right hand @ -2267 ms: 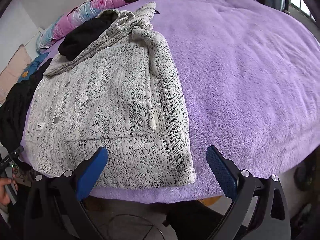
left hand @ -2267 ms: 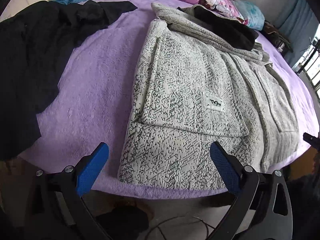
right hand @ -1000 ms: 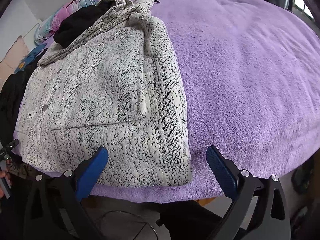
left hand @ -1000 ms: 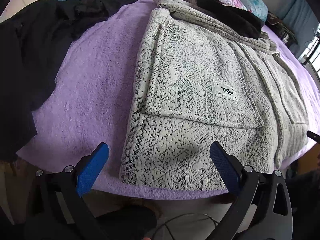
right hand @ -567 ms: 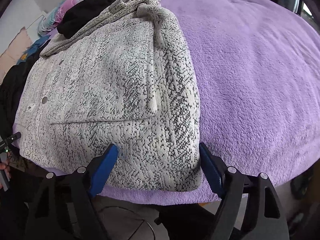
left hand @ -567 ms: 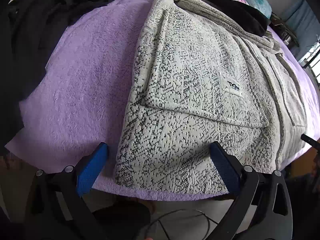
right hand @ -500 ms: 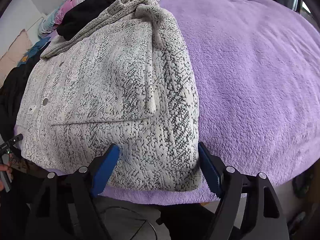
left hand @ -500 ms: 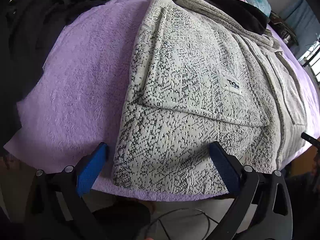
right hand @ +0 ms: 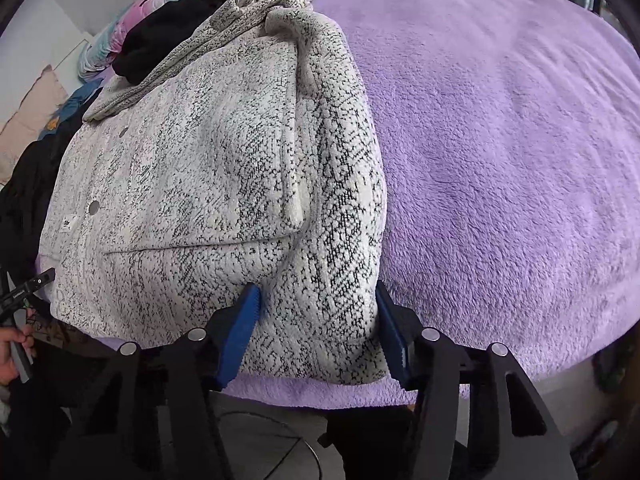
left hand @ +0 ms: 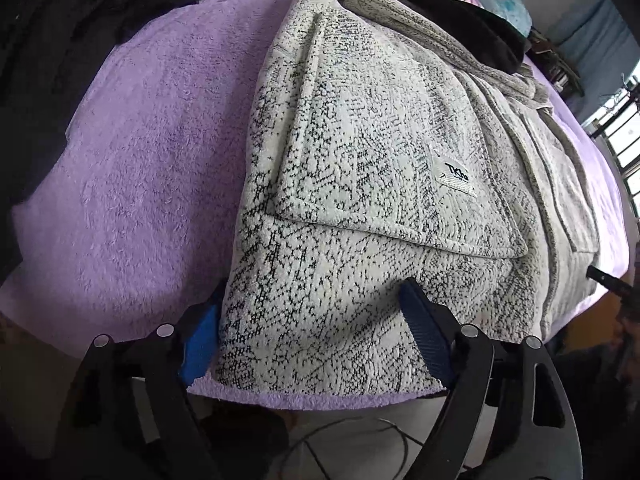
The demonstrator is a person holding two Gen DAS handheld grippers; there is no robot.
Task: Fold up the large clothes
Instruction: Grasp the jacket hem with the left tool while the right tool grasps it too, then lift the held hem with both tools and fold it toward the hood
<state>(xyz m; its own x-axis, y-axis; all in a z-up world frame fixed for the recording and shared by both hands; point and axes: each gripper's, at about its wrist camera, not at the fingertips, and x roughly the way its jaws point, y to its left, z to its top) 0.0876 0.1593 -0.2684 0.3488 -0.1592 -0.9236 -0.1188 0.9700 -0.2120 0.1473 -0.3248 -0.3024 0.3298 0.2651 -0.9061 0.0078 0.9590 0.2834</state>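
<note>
Where the bed ends nearest both cameras, each gripper straddles a bottom corner of the speckled white-and-black fleece jacket (left hand: 360, 200), which lies partly folded, front up, on the purple blanket (right hand: 500, 140). The left gripper (left hand: 316, 336) has just been closing, its blue pads either side of the jacket's hem corner; the fabric fills the gap and seems to touch both pads, though a firm clench cannot be confirmed. The right gripper (right hand: 316, 328) has likewise just been closing and now pinches the opposite hem corner, the fleece bunching up between its pads. Farther up the jacket, a small white woven label (left hand: 456, 174) is sewn on the folded-over panel; its dark lettering looks like "TKh", with the rest too small to read. Dark snap buttons (right hand: 95, 207) dot the front. Beyond, a black garment (left hand: 460, 20) lies across the collar, dark clothes (left hand: 48, 60) are heaped beside the jacket, and a floral quilt (right hand: 160, 4) lies at the far edge.
</note>
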